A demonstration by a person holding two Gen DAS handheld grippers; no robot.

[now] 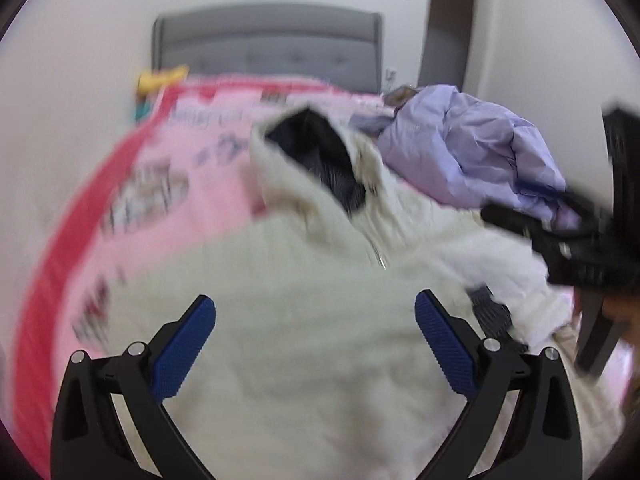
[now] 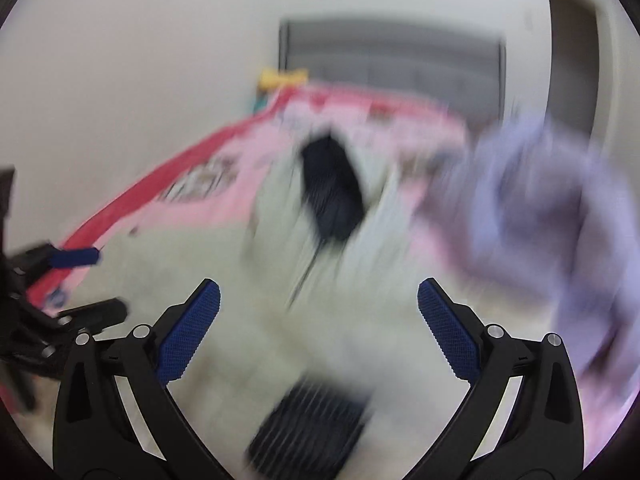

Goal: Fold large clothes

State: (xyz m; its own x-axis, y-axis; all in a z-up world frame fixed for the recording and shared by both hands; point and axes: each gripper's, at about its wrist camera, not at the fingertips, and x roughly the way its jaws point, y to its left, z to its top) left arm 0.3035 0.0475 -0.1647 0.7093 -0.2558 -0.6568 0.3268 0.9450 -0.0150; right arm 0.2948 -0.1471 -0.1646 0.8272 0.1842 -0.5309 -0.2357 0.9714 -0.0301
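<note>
A large cream-white jacket (image 1: 304,320) with a dark lining at its open collar (image 1: 320,156) lies spread on the pink bed cover. My left gripper (image 1: 316,320) hovers open just above the jacket's body, nothing between its blue pads. The right wrist view is blurred; my right gripper (image 2: 318,304) is open over the same white jacket (image 2: 280,320), with a dark ribbed hem or cuff (image 2: 308,432) just below it. The right gripper's black body (image 1: 580,240) shows at the right edge of the left wrist view. The left gripper (image 2: 72,276) shows at the left edge of the right wrist view.
A crumpled lilac jacket (image 1: 472,152) lies on the bed to the right of the white one. The pink cover with a red border (image 1: 80,232) spreads left. A grey headboard (image 1: 268,44) stands at the back, beside it a yellow object (image 1: 160,78) and a doorway (image 1: 452,24).
</note>
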